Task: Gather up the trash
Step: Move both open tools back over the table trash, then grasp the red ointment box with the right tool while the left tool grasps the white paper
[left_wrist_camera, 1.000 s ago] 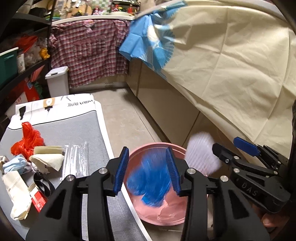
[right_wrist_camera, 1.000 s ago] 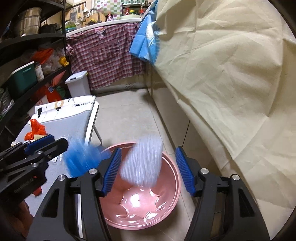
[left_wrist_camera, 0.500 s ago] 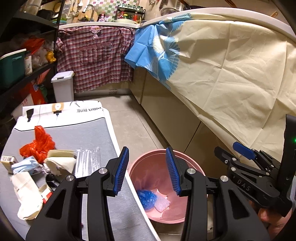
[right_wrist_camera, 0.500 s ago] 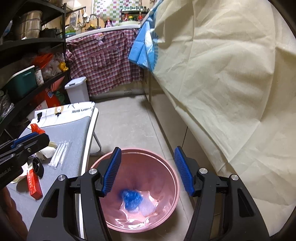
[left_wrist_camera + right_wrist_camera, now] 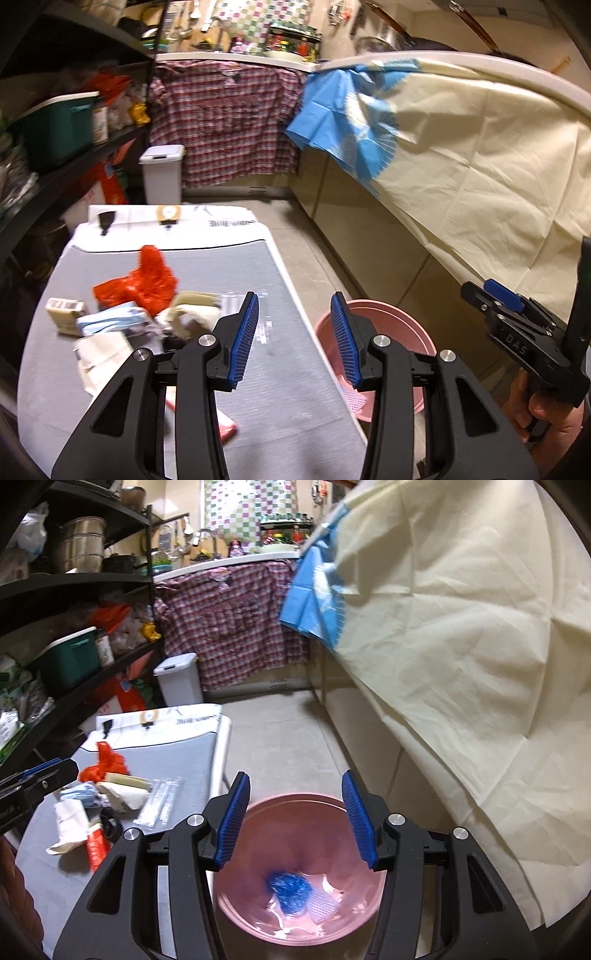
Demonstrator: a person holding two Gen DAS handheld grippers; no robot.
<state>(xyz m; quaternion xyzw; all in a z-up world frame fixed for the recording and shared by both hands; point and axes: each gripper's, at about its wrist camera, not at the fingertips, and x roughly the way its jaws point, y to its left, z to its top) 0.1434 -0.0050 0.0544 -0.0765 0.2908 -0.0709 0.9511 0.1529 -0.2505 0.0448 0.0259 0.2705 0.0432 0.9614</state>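
A pink basin stands on the floor beside the grey board. In it lie a blue mesh ball and a white mesh piece. My right gripper is open and empty, right above the basin. My left gripper is open and empty, over the board's right edge. Trash lies on the board to its left: a red plastic bag, a blue face mask, crumpled paper, a small carton and clear wrappers.
A cream sheet and a blue cloth hang over the counter on the right. A white lidded bin stands by a plaid cloth at the back. Dark shelves line the left. My right gripper also shows in the left view.
The blue and white mesh pieces fell from both grippers into the basin. My left gripper then swung left, from over the basin to over the board. My right gripper stayed above the basin.
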